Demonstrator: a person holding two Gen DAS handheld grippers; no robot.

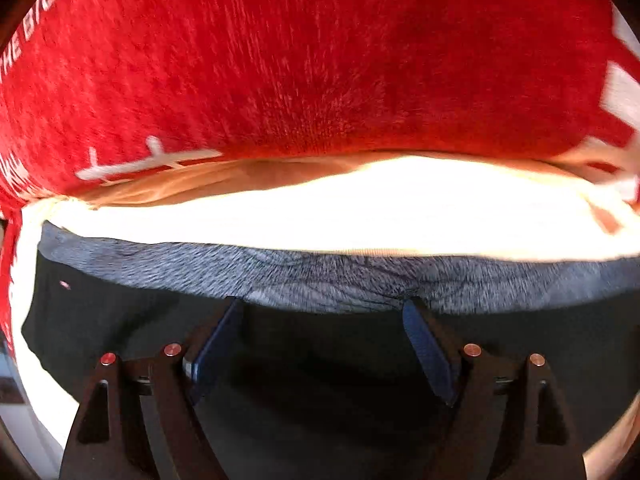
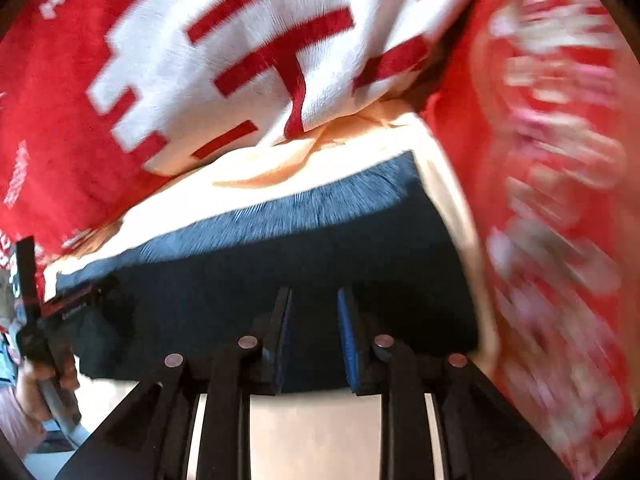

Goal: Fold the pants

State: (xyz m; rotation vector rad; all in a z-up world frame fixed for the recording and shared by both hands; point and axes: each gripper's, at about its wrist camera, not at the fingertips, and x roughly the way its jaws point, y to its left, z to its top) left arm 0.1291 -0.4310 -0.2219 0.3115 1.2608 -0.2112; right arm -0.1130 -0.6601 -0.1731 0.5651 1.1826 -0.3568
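pants (image 1: 320,280), dark with a lighter sunlit edge, lie flat on a pale surface (image 1: 360,216) in front of both cameras. on the left, the left gripper (image 1: 324,308) is spread wide over the dark cloth, nothing between its fingers (image 1: 216,344). behind it hangs a red blanket (image 1: 280,60) with white lettering. on the right, the pants (image 2: 280,264) show a squared corner against the surface (image 2: 312,428), and the right gripper (image 2: 314,300) sits parted by a narrow gap over the near edge, pinching nothing. red and white patterned cloth (image 2: 248,52) fills the background, blurred at far right.
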